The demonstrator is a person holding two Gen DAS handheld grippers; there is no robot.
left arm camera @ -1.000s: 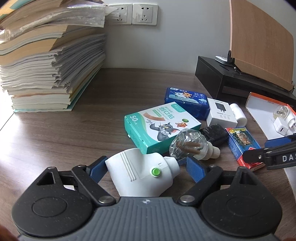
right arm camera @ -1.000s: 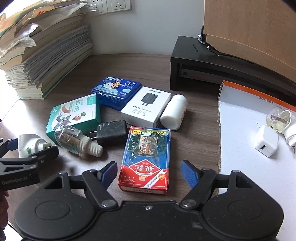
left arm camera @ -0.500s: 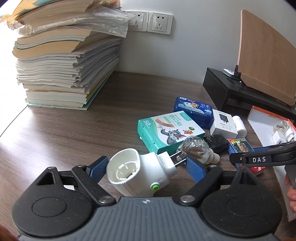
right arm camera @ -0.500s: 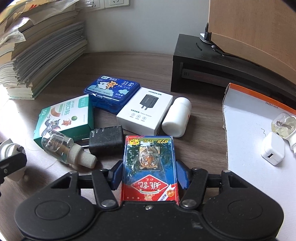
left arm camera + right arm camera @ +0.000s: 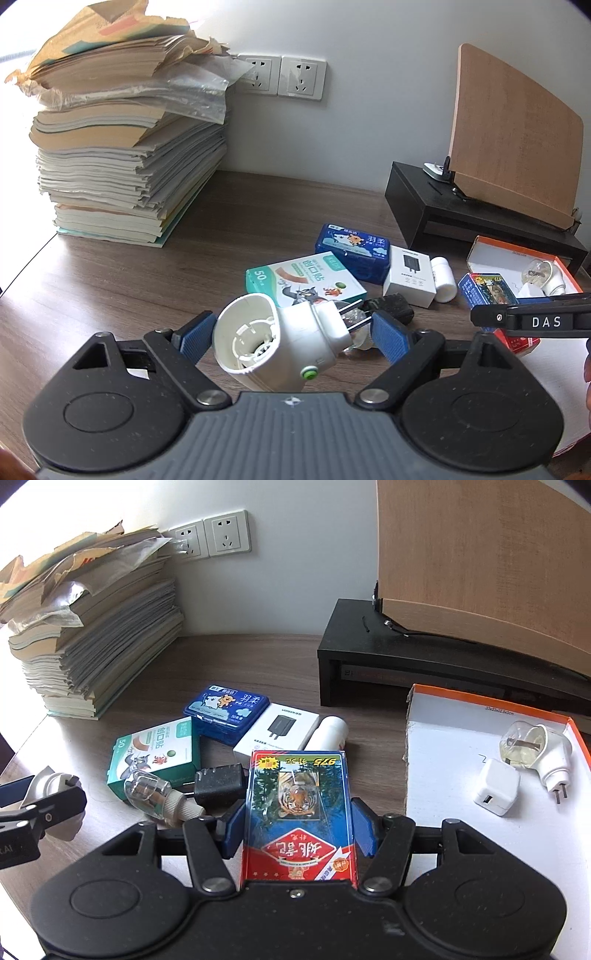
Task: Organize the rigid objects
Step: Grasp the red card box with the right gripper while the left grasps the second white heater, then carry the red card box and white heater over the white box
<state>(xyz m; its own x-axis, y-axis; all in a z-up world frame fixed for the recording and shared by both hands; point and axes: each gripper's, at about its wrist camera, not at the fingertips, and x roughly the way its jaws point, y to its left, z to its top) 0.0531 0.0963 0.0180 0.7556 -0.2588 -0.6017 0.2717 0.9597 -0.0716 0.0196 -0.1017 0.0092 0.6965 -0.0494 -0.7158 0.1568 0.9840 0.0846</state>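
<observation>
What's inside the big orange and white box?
The box holds a white charger cube and a white plug-in with a clear bottle. Its near corner is hidden behind the right gripper.

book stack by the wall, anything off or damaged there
Yes. The book stack is uneven: its top covers are torn and curled, and a crumpled clear plastic sleeve hangs over the edge toward the wall sockets.

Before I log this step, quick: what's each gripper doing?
Left gripper: holding the white plug-in vaporizer.
Right gripper: closed on the playing-card box.
</observation>
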